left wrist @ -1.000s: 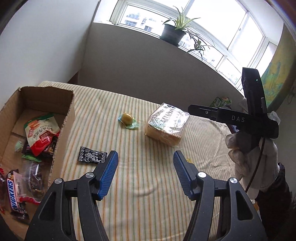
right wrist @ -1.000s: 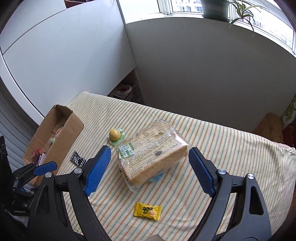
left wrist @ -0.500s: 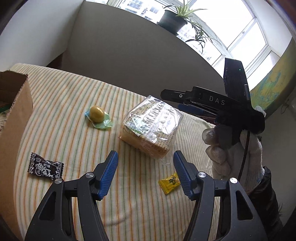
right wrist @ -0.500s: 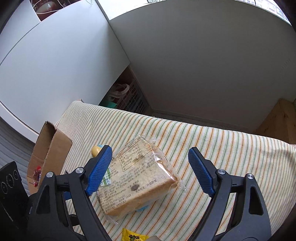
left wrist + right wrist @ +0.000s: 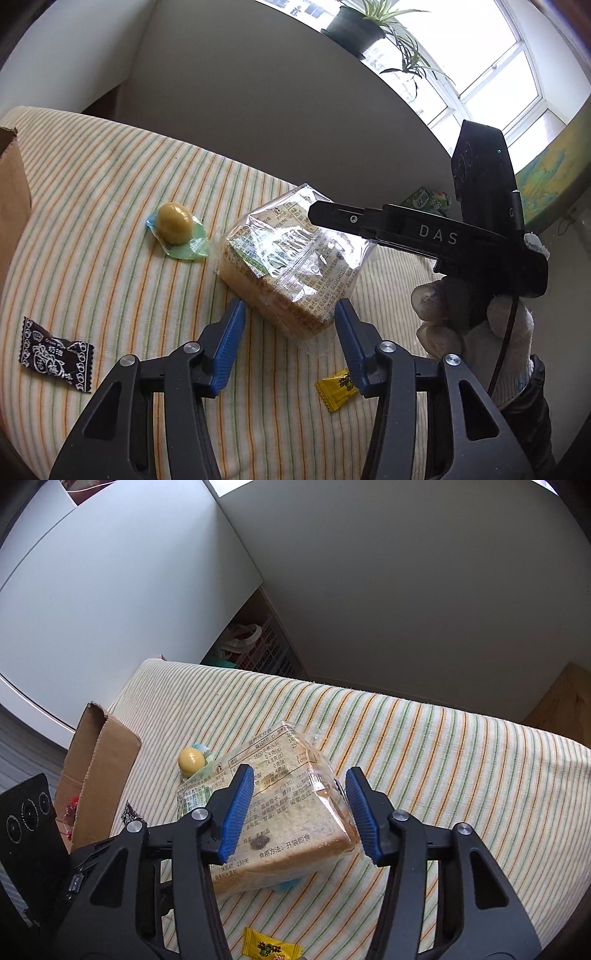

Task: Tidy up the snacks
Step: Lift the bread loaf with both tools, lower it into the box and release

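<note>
Right gripper [image 5: 300, 810] spread wide, blue pads [image 5: 236, 808] on either side of the bagged bread loaf [image 5: 280, 812], no contact visible. Judged nearer of the two and better lined up: loaf sits directly between its fingers. Loaf rests mid-surface on the striped tablecloth [image 5: 443, 760], long axis running roughly toward the cardboard box [image 5: 98, 771] at the left edge.

Left gripper [image 5: 288, 339] also wide, nothing held, loaf's near corner [image 5: 295, 273] just ahead of its tips.

Nearby: yellow candy [image 5: 337, 387] at the near edge, black cream candy [image 5: 55, 354] toward the box.

Beyond the loaf, a round yellow sweet on a green wrapper [image 5: 175, 225]. Likely next: right pads close across the loaf.
</note>
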`<move>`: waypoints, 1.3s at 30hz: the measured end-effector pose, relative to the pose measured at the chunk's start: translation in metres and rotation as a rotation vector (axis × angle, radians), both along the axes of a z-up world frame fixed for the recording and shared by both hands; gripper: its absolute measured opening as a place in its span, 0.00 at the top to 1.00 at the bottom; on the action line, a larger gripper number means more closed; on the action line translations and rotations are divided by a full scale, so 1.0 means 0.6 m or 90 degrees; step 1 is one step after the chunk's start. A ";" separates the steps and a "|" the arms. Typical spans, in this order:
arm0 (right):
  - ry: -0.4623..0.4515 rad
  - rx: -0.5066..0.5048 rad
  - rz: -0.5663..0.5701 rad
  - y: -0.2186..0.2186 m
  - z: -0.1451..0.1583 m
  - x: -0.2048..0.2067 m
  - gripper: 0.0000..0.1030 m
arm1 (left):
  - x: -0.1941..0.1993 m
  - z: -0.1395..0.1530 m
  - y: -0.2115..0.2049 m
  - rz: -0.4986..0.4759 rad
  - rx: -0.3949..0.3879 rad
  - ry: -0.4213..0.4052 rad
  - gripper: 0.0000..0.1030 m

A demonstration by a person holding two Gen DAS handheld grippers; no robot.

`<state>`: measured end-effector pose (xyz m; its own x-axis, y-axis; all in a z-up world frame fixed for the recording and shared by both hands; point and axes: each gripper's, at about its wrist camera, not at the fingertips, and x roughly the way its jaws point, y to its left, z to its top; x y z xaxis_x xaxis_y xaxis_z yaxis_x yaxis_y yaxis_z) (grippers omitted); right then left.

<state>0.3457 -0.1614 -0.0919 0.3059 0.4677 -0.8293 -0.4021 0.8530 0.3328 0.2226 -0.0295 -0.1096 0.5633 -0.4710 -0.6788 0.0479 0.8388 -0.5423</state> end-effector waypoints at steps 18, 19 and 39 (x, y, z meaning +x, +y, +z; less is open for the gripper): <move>-0.040 -0.002 0.018 -0.005 0.025 -0.165 0.48 | -0.103 0.017 -0.002 -0.033 0.066 -0.030 0.57; -0.042 0.000 0.015 -0.004 0.026 -0.176 0.48 | -0.111 0.019 -0.001 -0.032 0.067 -0.033 0.57; -0.149 -0.012 0.056 0.101 0.119 -0.310 0.48 | -0.227 0.104 0.077 0.038 0.079 -0.122 0.56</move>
